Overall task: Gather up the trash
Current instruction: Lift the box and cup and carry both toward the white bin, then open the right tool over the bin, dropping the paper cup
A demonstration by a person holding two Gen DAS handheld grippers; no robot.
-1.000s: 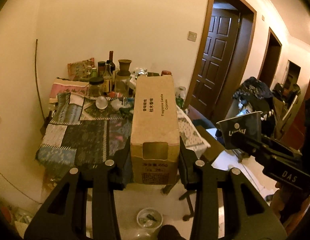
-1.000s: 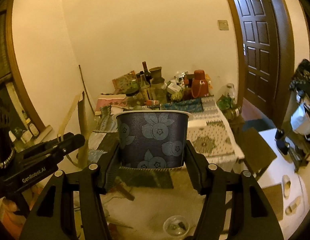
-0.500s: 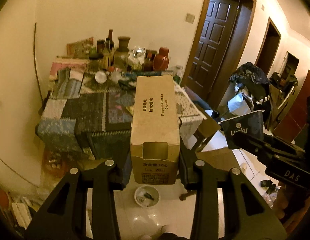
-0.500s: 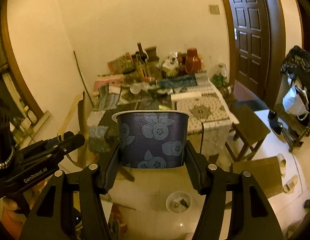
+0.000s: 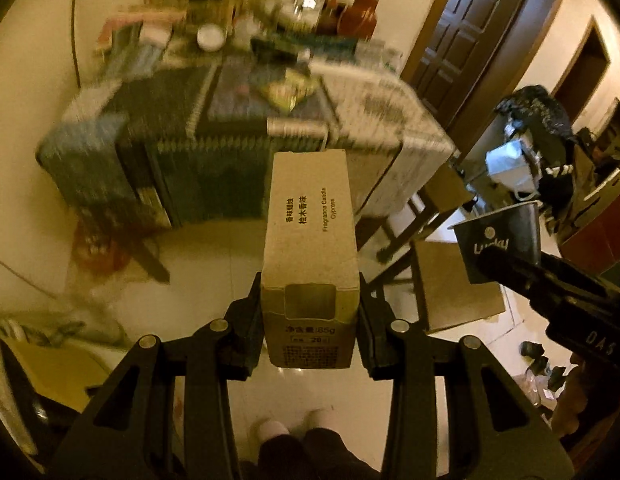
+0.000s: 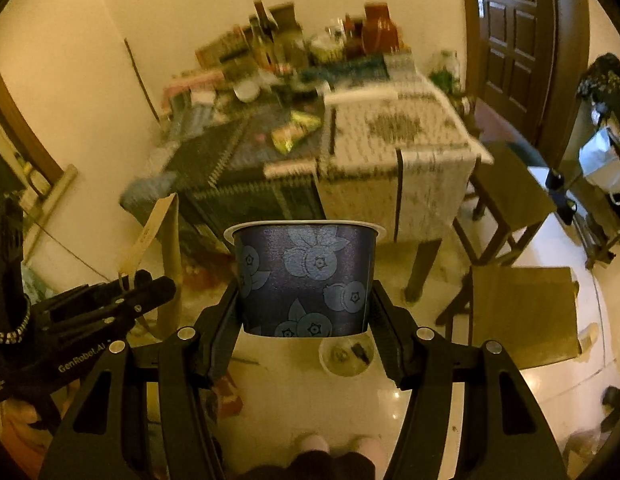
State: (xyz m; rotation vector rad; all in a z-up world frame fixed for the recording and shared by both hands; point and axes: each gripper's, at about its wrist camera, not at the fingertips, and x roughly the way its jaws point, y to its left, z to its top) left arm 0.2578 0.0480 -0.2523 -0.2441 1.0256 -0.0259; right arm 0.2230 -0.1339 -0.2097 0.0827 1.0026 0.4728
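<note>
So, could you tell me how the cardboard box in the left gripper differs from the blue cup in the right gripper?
The cardboard box is plain brown, tall and square-sided; the blue cup is dark, round and printed with blueberries. The box carries printed text and has a cut-out window; the cup has a white rim. Both are clamped, the box in the left gripper, the cup in the right gripper.

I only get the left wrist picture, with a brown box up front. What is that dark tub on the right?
Observer: The right gripper holds it: a purple cup printed with blueberries, pinched at both sides.
Operator: Anything under it?
Observer: Yes, a small clear bin stands on the floor, showing just below the cup with scraps inside.
Operator: And the table?
Observer: A green snack wrapper lies on the patterned cloth, though it is blurred.
</note>
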